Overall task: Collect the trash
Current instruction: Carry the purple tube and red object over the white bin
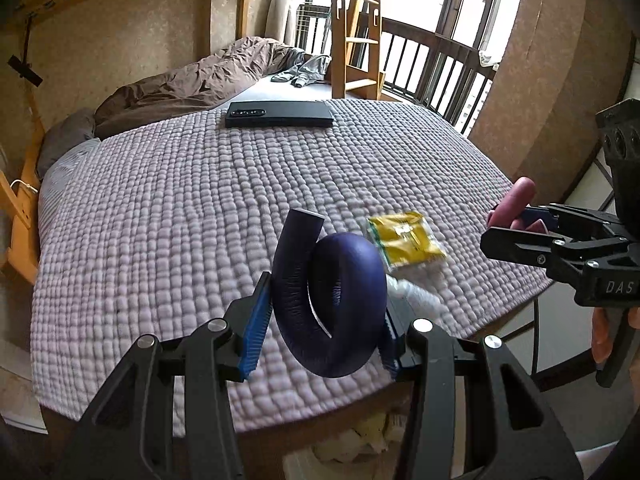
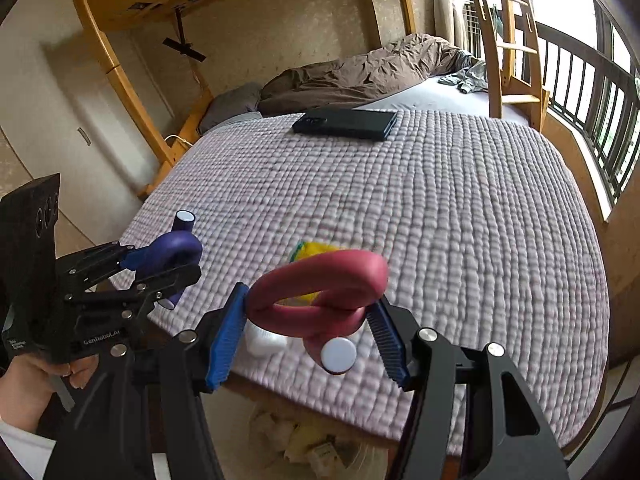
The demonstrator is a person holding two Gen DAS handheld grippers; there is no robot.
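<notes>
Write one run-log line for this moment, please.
left gripper: shut on purple foam loop | right gripper: shut on pink foam loop | yellow packet: lying on quilt | black phone: far side

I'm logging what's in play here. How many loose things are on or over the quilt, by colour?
Purple: 1, foam loop in the left gripper
Red: 1, foam loop in the right gripper
Yellow: 1, packet on the quilt
White: 1, crumpled piece
Black: 1, phone
Total: 5
</notes>
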